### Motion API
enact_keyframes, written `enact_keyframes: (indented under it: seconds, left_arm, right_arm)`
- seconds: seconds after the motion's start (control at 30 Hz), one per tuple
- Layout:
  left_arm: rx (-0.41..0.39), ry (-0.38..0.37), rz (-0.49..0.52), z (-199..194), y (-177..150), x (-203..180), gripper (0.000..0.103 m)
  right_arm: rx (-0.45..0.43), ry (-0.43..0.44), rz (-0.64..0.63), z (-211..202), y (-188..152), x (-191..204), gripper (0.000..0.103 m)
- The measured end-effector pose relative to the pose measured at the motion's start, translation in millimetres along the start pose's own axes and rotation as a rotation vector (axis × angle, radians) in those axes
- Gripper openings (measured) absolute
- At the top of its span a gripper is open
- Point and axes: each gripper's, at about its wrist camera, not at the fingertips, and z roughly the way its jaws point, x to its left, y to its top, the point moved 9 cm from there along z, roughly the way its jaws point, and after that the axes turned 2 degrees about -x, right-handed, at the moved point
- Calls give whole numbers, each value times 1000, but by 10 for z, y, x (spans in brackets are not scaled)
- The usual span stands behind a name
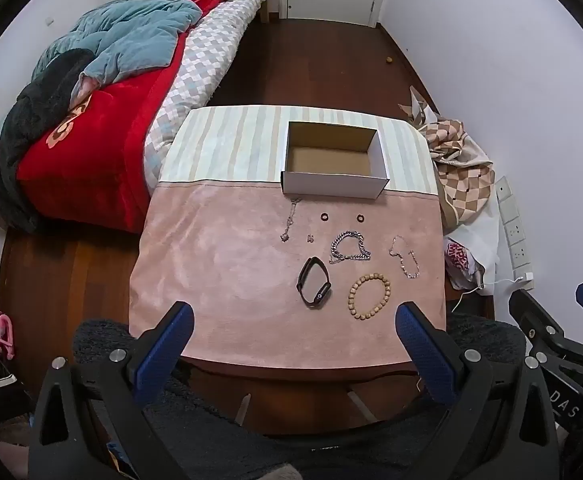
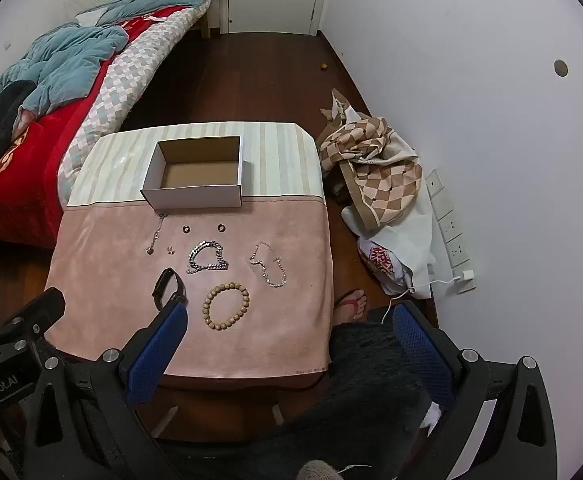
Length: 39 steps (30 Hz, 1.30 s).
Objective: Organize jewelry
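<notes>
Nearest the lens, the left gripper hangs wide apart and holds nothing, above the near edge of the pink cloth. Just ahead of its fingers lie the black watch and wooden bead bracelet; farther on, a silver chain. Beyond sits the open cardboard box. The right gripper is likewise spread wide, empty.

left claw and right claw both gape wide, empty.
</notes>
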Motion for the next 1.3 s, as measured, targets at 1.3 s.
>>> enact_keyframes:
  seconds: [1.3]
  left_arm:
    - [-33, 20, 29, -132, 37, -42, 103]
  right_arm:
    - [-29, -6, 0, -161, 83, -84, 103]
